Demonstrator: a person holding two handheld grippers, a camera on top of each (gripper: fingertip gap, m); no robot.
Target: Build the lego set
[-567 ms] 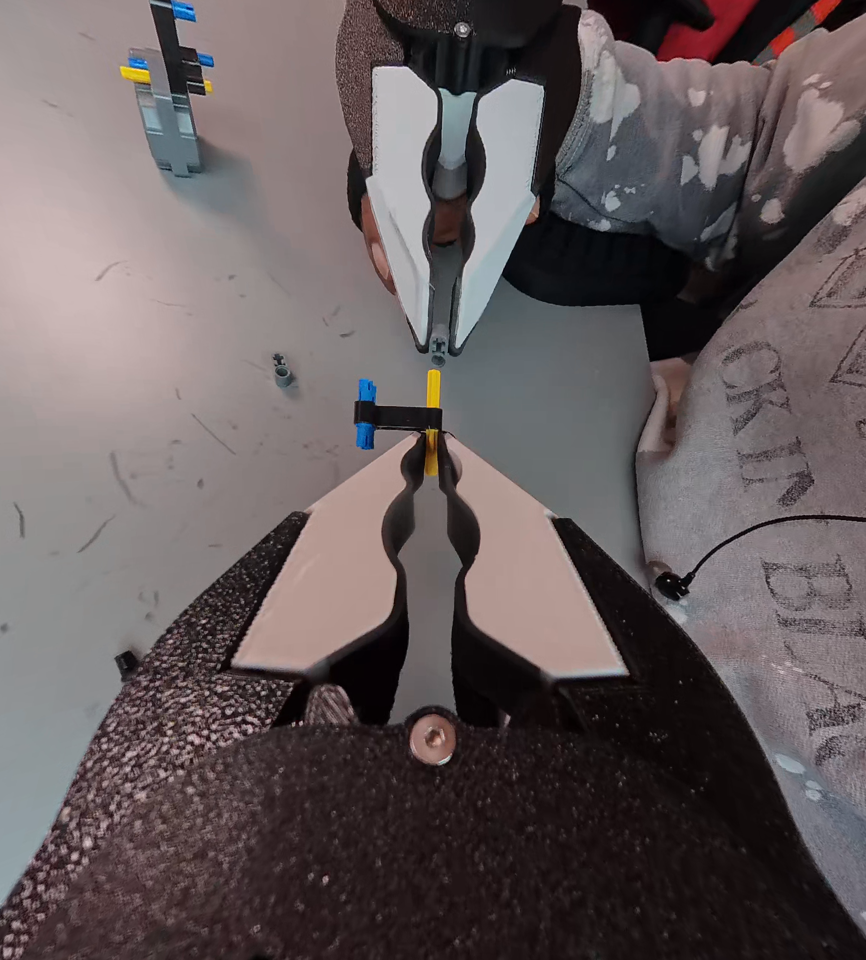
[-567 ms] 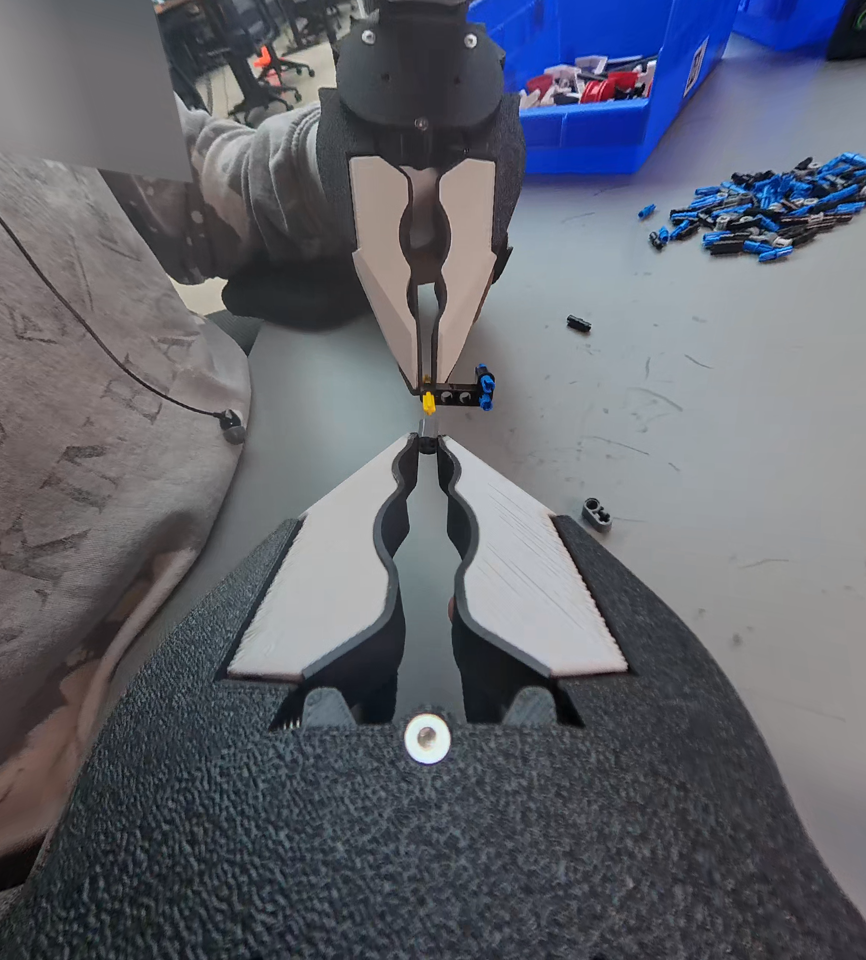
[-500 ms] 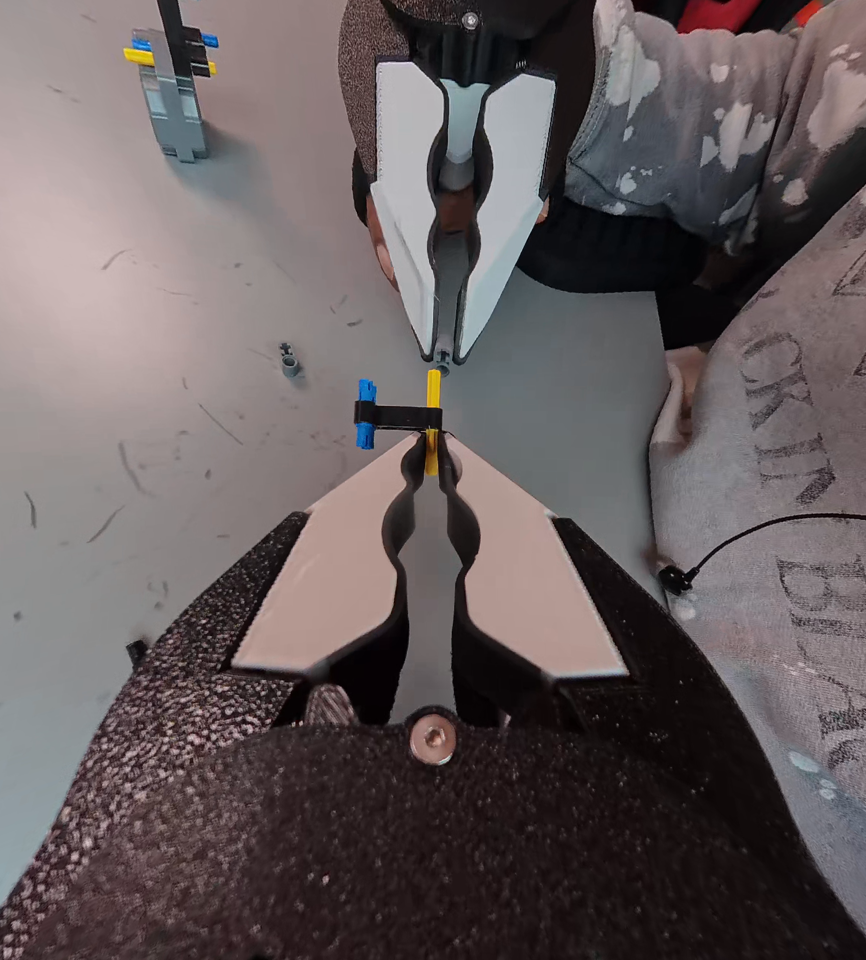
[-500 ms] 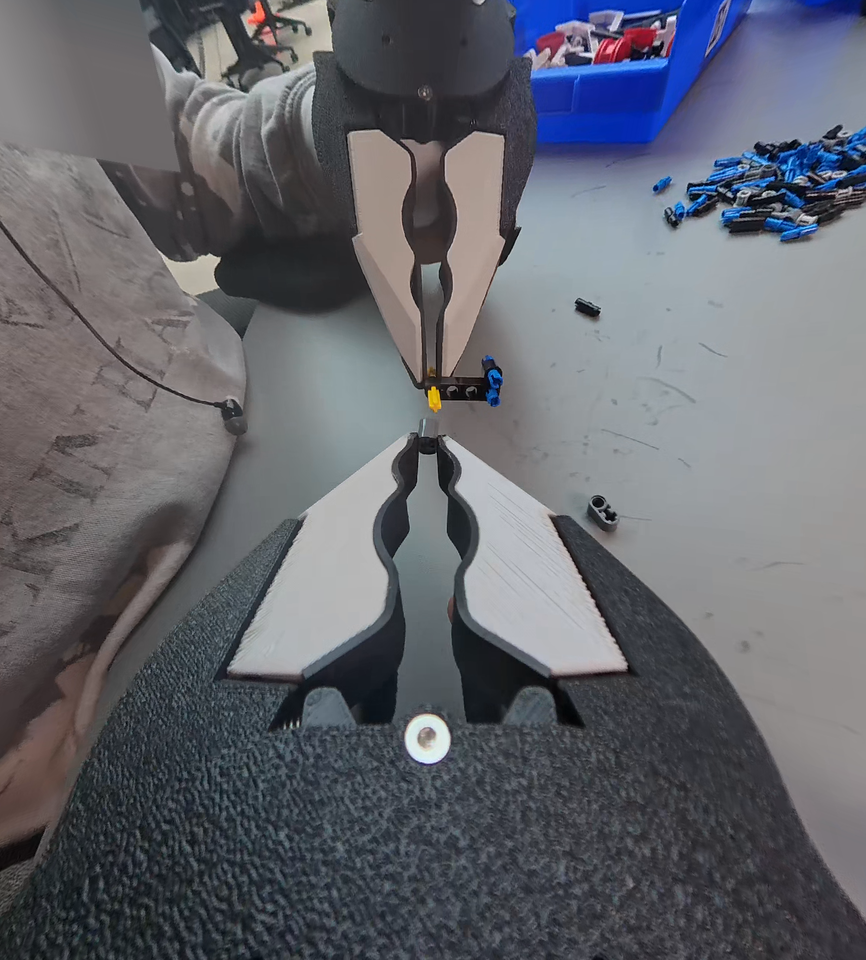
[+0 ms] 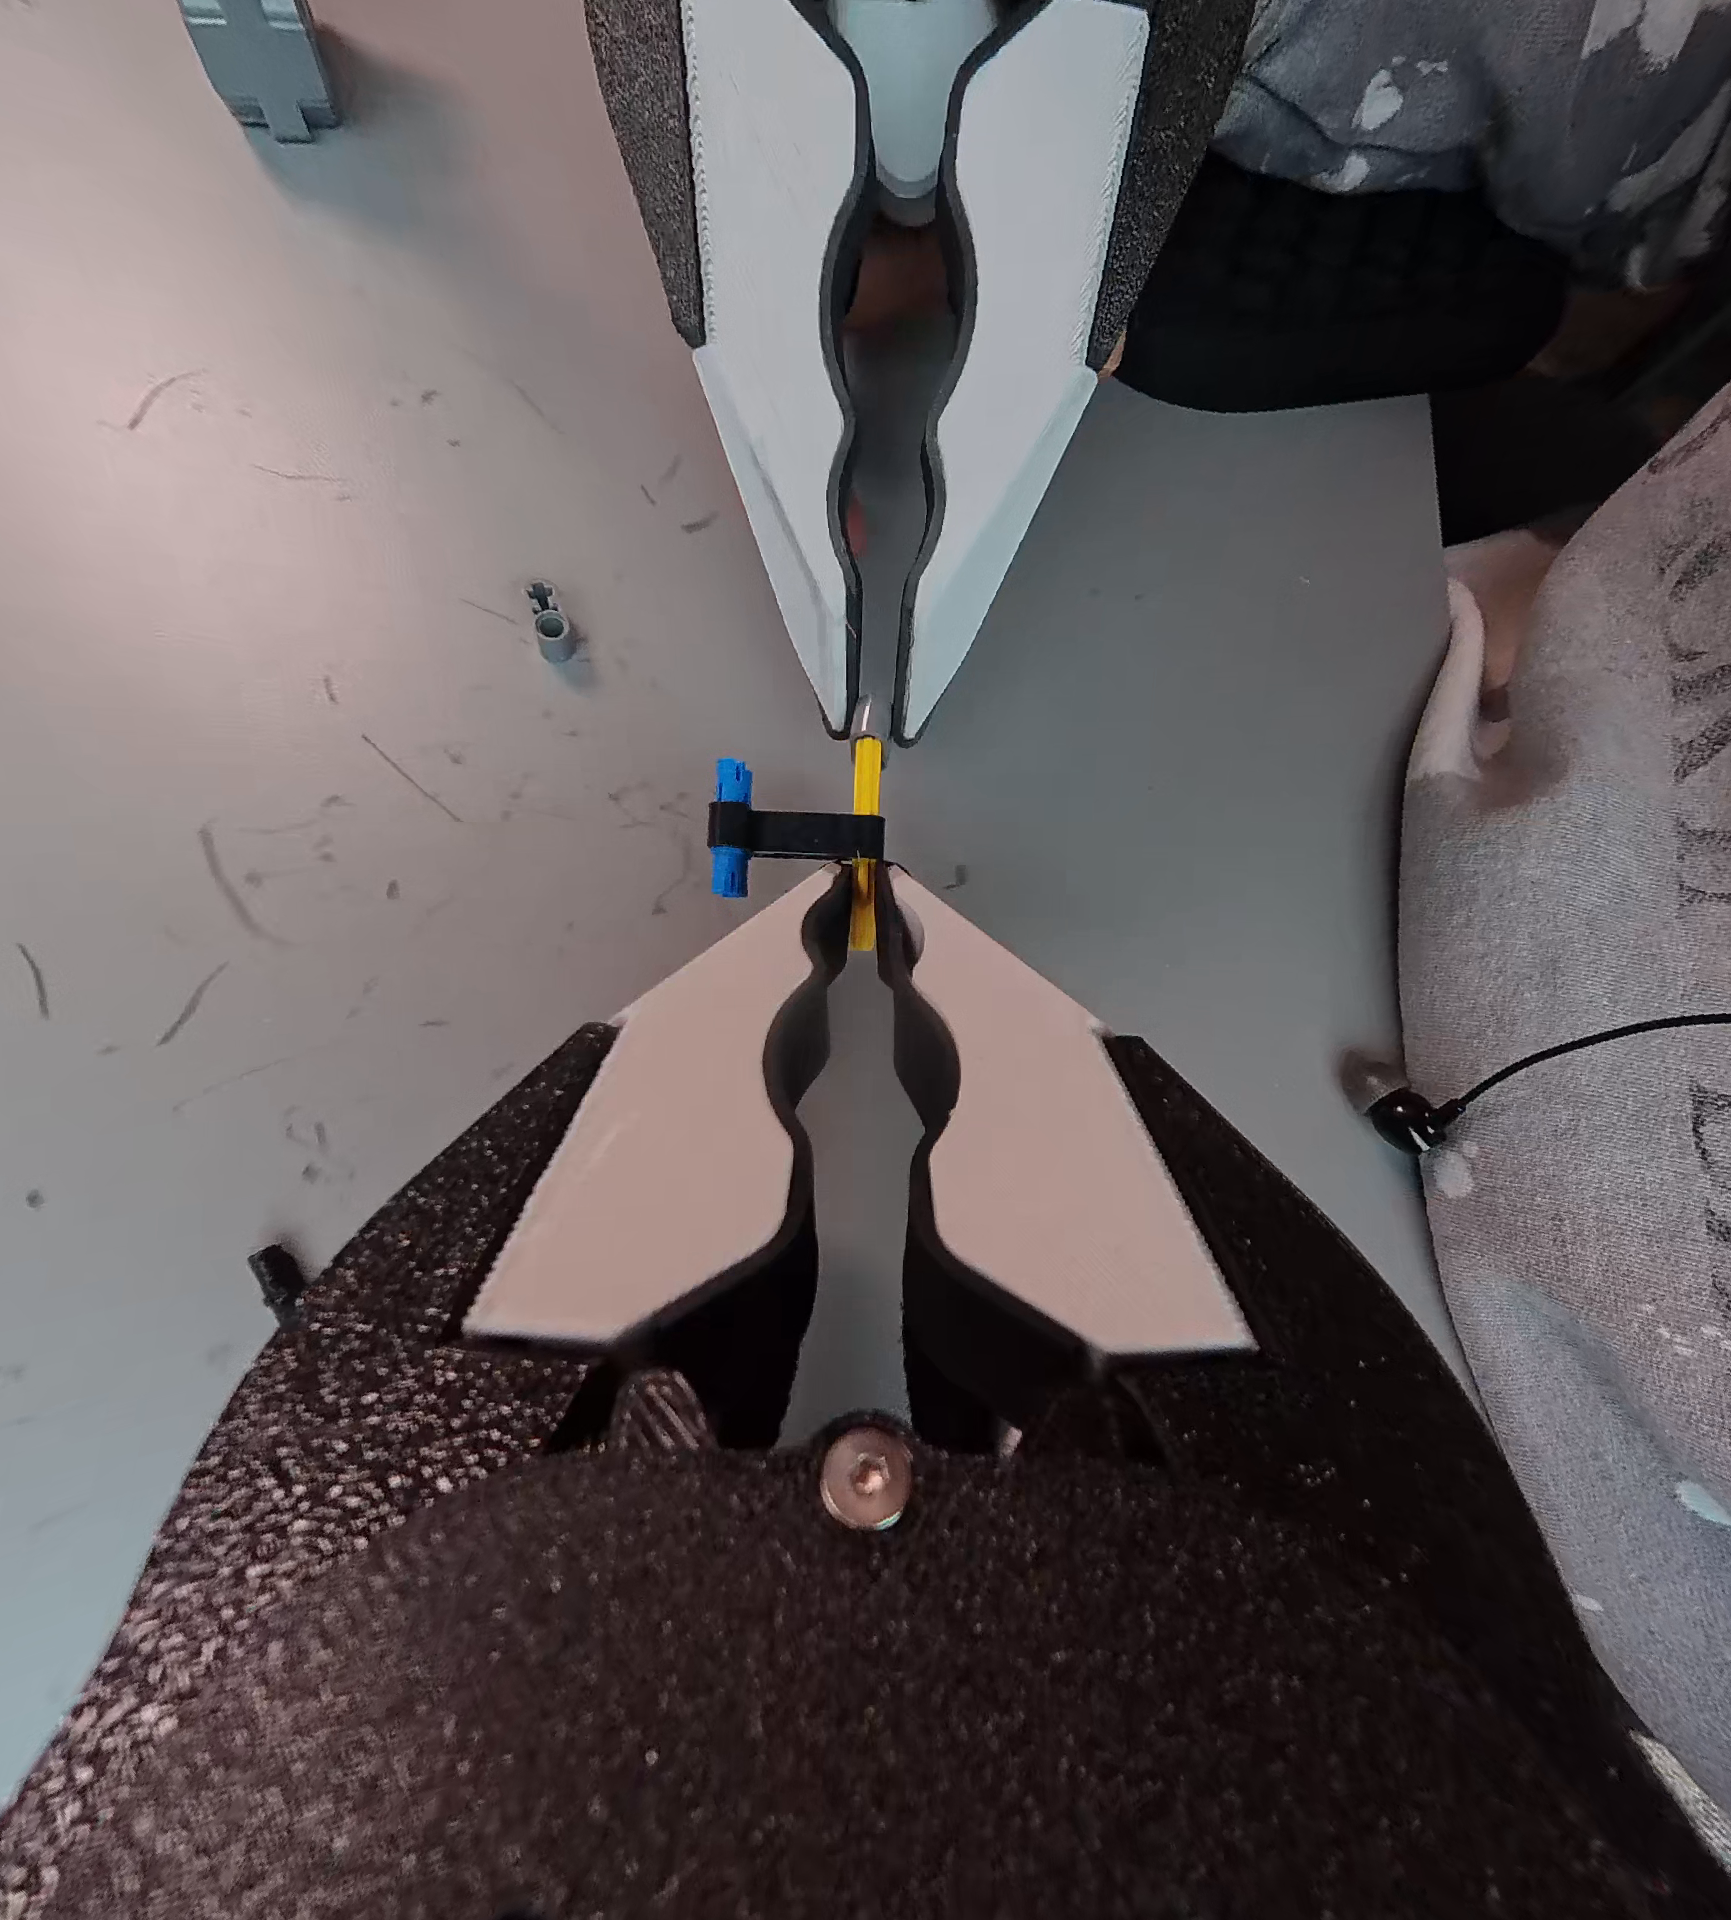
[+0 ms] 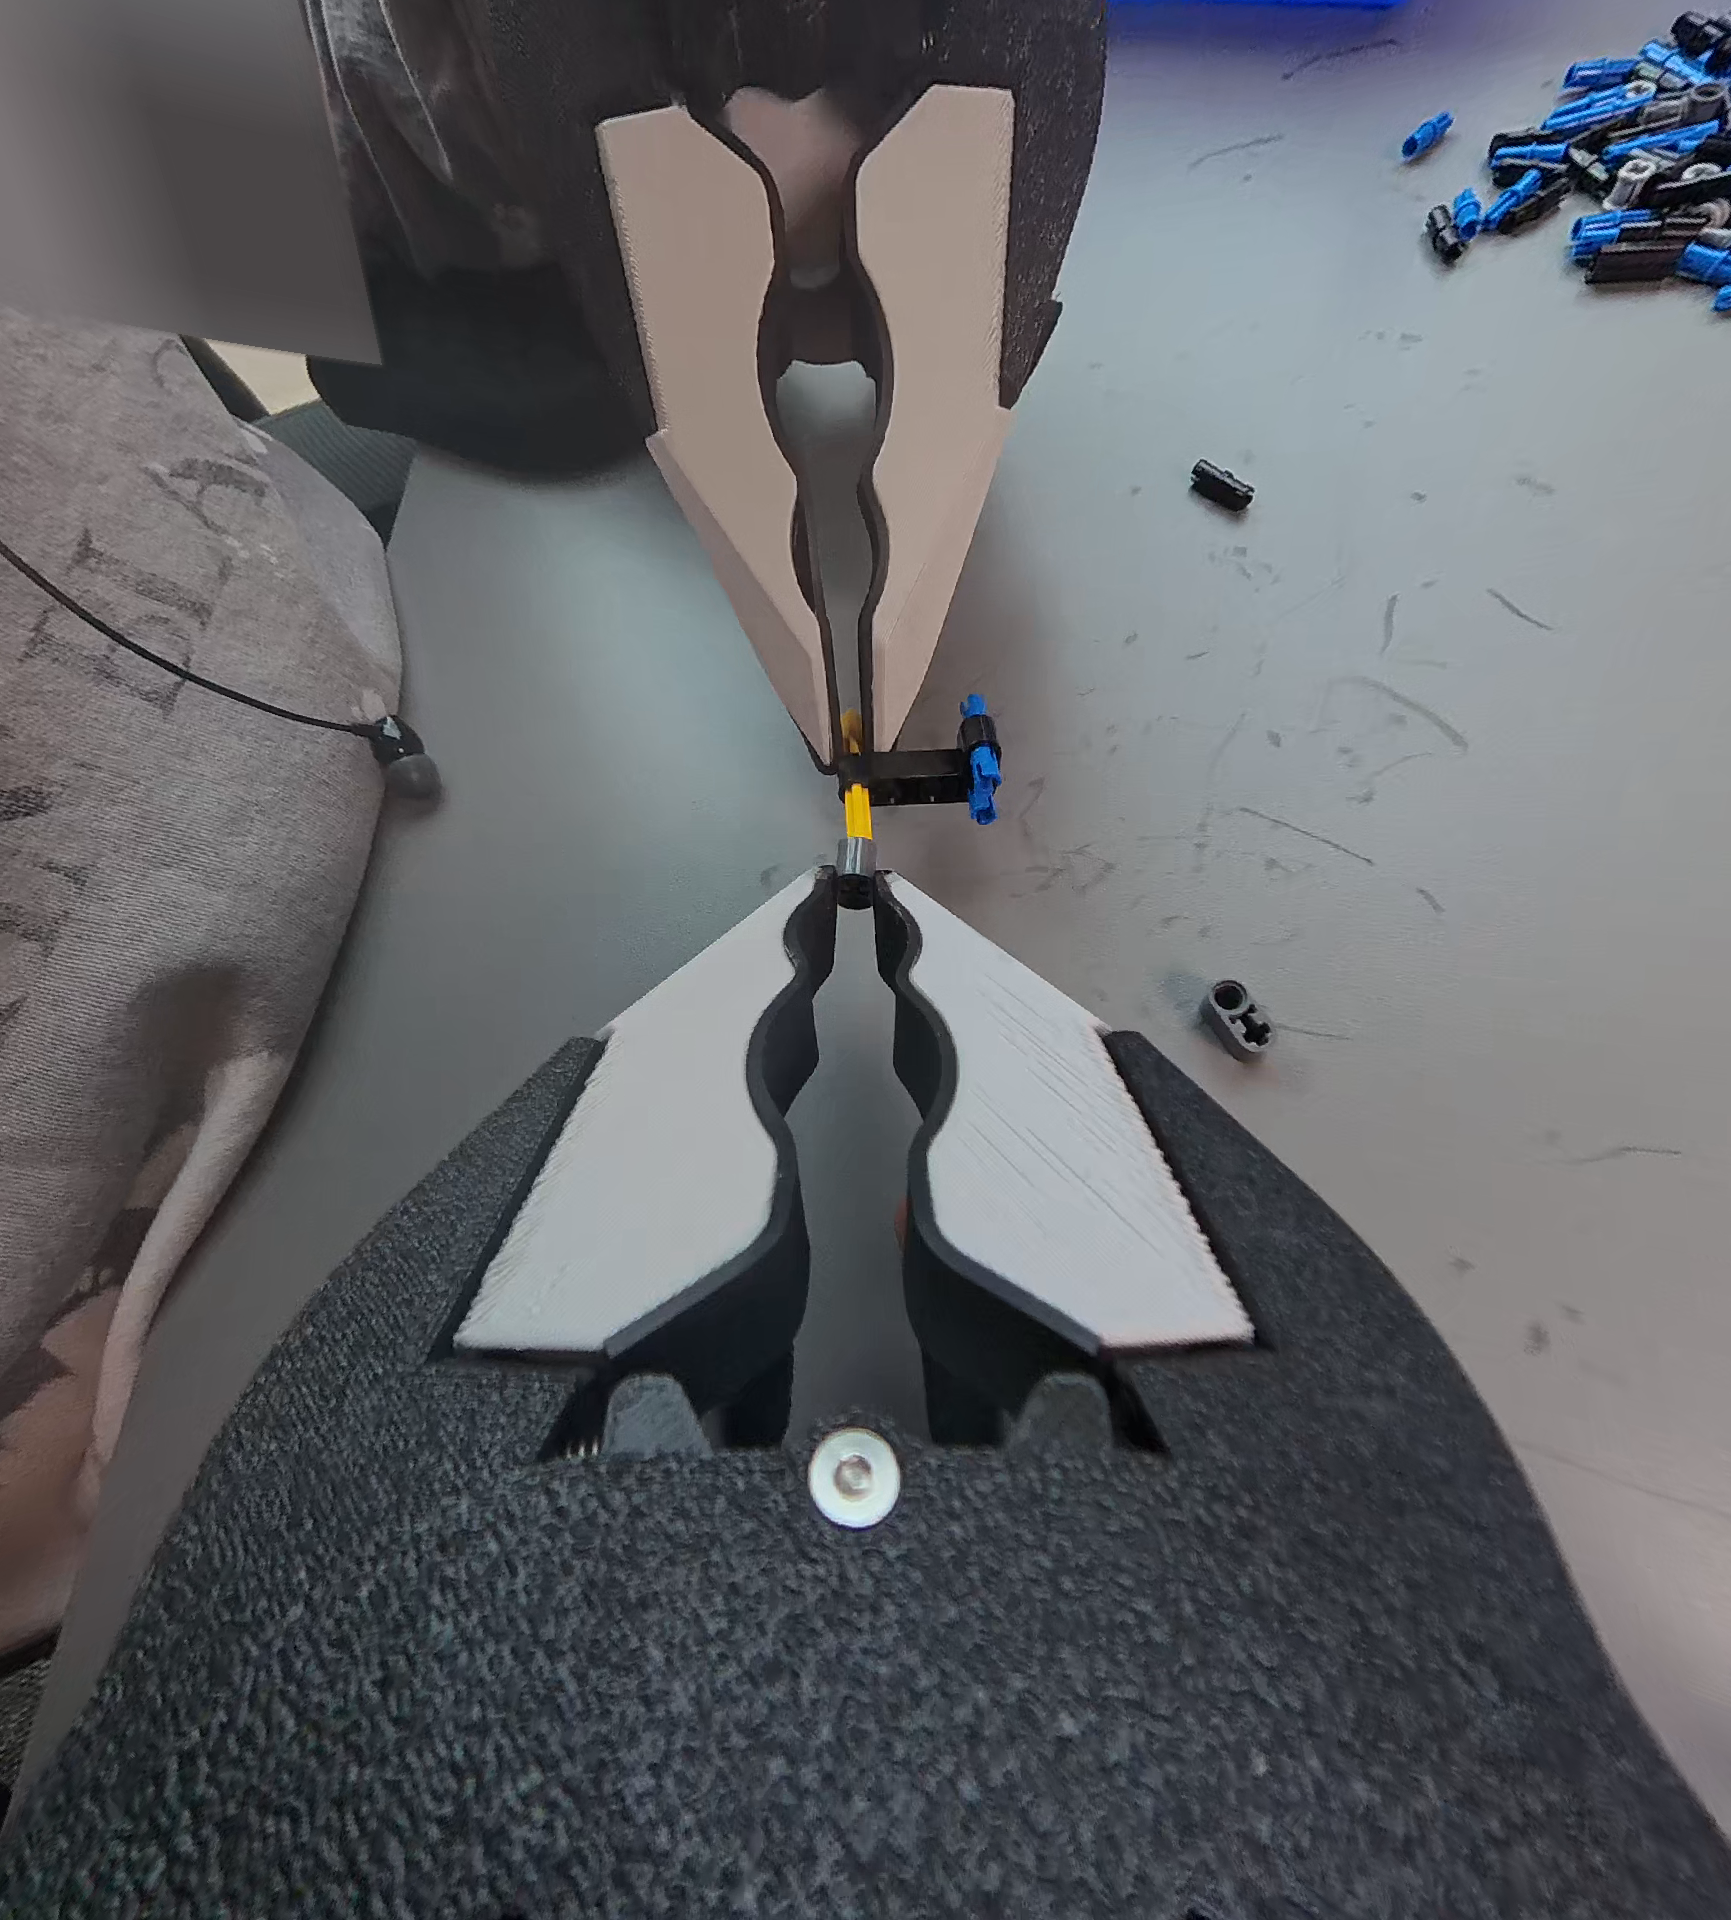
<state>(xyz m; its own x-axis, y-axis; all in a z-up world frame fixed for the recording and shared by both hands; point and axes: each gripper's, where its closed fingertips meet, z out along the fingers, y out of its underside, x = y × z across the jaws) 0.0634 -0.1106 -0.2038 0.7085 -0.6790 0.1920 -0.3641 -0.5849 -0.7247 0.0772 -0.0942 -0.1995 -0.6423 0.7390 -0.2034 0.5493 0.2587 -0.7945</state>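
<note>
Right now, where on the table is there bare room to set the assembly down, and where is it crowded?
Free: the scuffed grey table between the small grey connector and the grey built structure; also the stretch between the lone black pin and that connector. Crowded: the blue and black pin pile, and the gap where both grippers meet.

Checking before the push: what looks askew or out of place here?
Nothing stands out. The small grey bush in the right gripper lines up with the yellow axle held by the left gripper; the black beam sits square.
</note>
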